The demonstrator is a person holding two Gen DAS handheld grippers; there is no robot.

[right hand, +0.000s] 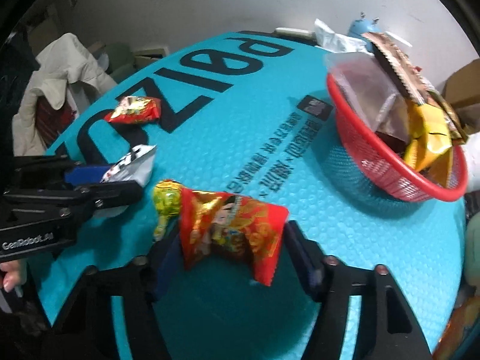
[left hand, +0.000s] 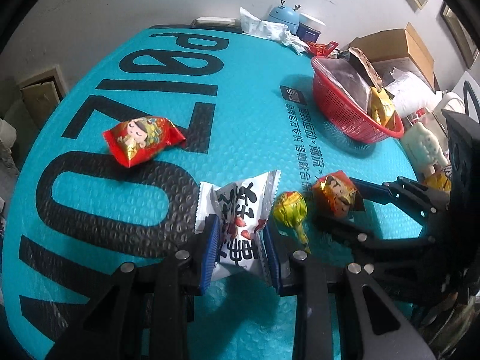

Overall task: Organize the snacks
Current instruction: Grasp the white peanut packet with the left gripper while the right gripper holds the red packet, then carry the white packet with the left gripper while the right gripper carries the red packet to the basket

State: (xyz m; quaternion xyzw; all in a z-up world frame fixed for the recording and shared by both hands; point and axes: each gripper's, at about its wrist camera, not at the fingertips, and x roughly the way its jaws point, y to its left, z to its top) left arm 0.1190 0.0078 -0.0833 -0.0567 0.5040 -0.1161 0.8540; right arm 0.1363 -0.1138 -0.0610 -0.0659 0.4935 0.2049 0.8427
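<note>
Turquoise mat (left hand: 255, 126): left gripper (left hand: 240, 240) clamps white snack packet (left hand: 240, 219); right gripper (right hand: 231, 240) grips red packet (right hand: 234, 231). Red basket (left hand: 339, 105) behind. Right-wrist view alone shows a draped white garment (right hand: 60, 72).

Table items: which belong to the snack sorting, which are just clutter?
Job: white snack packet in left gripper; red snack packet between right gripper fingers; lollipop; second red packet; red basket.

Clutter: cardboard box, blue gadget, crumpled tissue.
</note>
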